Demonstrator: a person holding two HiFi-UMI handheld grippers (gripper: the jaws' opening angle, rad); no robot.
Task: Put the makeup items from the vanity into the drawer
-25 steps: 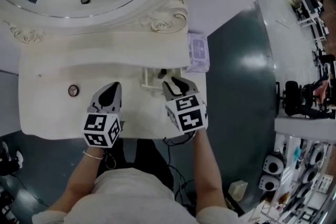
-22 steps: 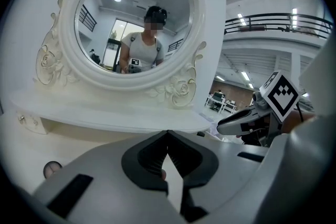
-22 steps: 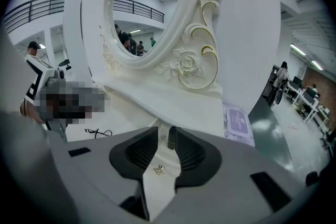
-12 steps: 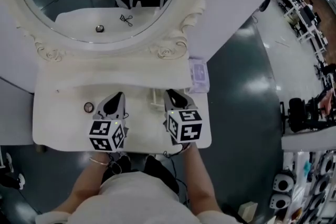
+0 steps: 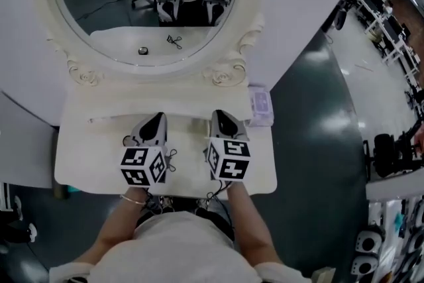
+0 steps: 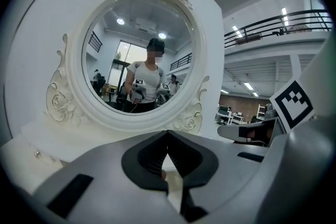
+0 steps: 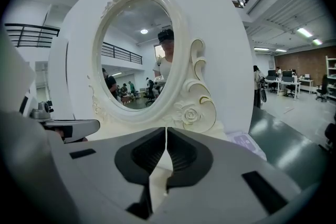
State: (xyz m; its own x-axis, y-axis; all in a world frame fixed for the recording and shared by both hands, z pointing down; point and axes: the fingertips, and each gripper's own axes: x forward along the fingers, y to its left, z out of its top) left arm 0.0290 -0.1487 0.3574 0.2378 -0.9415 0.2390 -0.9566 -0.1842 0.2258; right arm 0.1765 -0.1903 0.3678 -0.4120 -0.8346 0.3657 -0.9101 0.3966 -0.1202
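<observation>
**Bright Room, Bendy Edges**

The long white ceiling lamps (image 7: pixel 306 32) light everything evenly. The shiny dark green floor (image 5: pixel 301 109) shows white glare. Shadows are soft. Both gripper views bend like a fishbowl, with black corners and blurry close parts.

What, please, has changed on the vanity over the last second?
The left tongs and right tongs lifted above the table. The right tongs have just been closing, with nothing between them. The left tongs stayed shut; the purple packet stayed put.
</observation>
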